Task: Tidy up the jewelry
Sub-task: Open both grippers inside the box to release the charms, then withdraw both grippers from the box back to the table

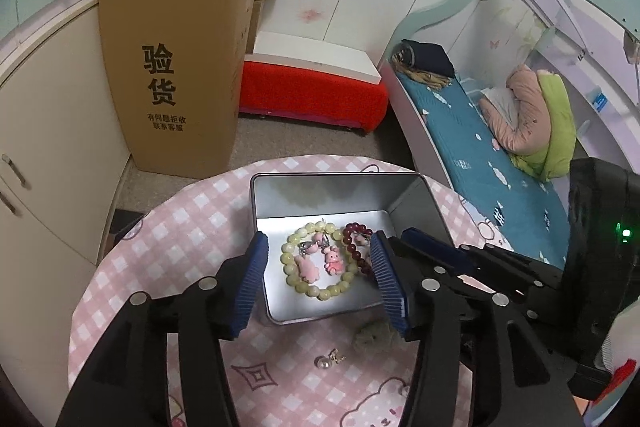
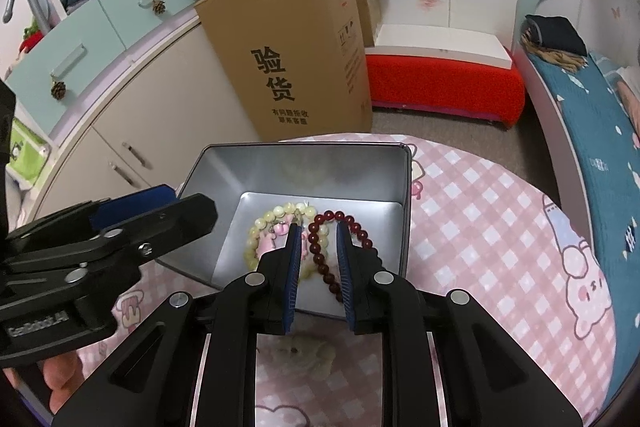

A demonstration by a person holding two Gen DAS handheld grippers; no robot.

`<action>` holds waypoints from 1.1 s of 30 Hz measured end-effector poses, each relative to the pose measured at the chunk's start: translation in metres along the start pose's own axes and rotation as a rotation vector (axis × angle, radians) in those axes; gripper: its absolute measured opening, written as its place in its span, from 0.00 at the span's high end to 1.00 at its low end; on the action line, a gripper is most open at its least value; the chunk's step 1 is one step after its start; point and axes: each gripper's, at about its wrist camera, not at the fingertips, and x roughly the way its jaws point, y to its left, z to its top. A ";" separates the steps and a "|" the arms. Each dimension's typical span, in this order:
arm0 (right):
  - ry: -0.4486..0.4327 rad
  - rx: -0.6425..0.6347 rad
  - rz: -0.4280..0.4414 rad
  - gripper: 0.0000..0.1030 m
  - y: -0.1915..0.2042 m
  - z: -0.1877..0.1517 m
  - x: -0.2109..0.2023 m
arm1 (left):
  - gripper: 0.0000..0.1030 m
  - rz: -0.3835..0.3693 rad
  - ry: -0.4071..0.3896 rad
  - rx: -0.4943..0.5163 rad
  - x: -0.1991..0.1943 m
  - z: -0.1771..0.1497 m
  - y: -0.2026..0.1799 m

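I see my left hand-held gripper spread wide over the tin on the counter. My right hand-held gripper, partly apart, straddles the red bracelet; the yellow bracelet lies at its 9 o'clock. A pearl earring sits outside, at the tin's 6 o'clock.

An open silver tin sits on the pink checked surface. Inside it lie a pale yellow bead bracelet ringing small pink charms, and beside it a dark red bead bracelet. A pearl earring and a fuzzy beige piece rest outside, near the tin.
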 end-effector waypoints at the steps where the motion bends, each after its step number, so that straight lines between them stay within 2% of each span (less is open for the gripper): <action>1: -0.007 0.002 -0.001 0.81 0.000 -0.001 -0.003 | 0.51 -0.005 -0.005 -0.005 -0.004 0.000 0.000; 4: -0.037 0.011 -0.005 0.81 -0.001 -0.002 -0.014 | 0.49 -0.008 -0.032 -0.009 -0.017 -0.002 -0.001; 6: -0.063 0.016 -0.014 0.70 -0.001 -0.002 -0.025 | 0.45 -0.002 -0.056 -0.007 -0.029 -0.004 -0.001; 7: -0.083 0.018 -0.019 0.57 -0.001 -0.003 -0.033 | 0.42 0.004 -0.071 -0.004 -0.034 -0.005 -0.001; 8: -0.100 0.019 -0.024 0.53 -0.002 -0.005 -0.041 | 0.42 0.010 -0.088 0.001 -0.041 -0.006 0.000; 11: -0.140 0.009 -0.037 0.53 -0.002 -0.010 -0.064 | 0.42 0.040 -0.134 0.019 -0.060 -0.012 -0.004; 12: -0.155 0.008 -0.043 0.52 -0.002 -0.011 -0.071 | 0.38 0.051 -0.153 0.024 -0.067 -0.016 -0.006; 13: -0.176 0.008 -0.050 0.47 -0.003 -0.015 -0.081 | 0.31 0.061 -0.170 0.025 -0.072 -0.018 -0.007; 14: -0.190 0.010 -0.053 0.42 -0.003 -0.017 -0.088 | 0.28 0.071 -0.190 0.024 -0.078 -0.022 -0.008; 16: -0.222 0.014 -0.064 0.40 -0.006 -0.026 -0.105 | 0.26 0.090 -0.231 0.024 -0.090 -0.030 -0.010; 19: -0.240 0.022 -0.088 0.37 -0.011 -0.042 -0.121 | 0.25 0.100 -0.250 0.012 -0.098 -0.046 -0.012; 21: -0.237 0.034 -0.100 0.37 -0.016 -0.052 -0.124 | 0.25 0.096 -0.239 0.015 -0.095 -0.056 -0.017; 25: -0.199 0.069 -0.144 0.36 -0.032 -0.082 -0.121 | 0.25 0.097 -0.160 0.072 -0.070 -0.082 -0.029; 33: -0.068 0.075 -0.095 0.36 -0.032 -0.128 -0.078 | 0.25 0.120 -0.044 0.020 -0.038 -0.115 -0.012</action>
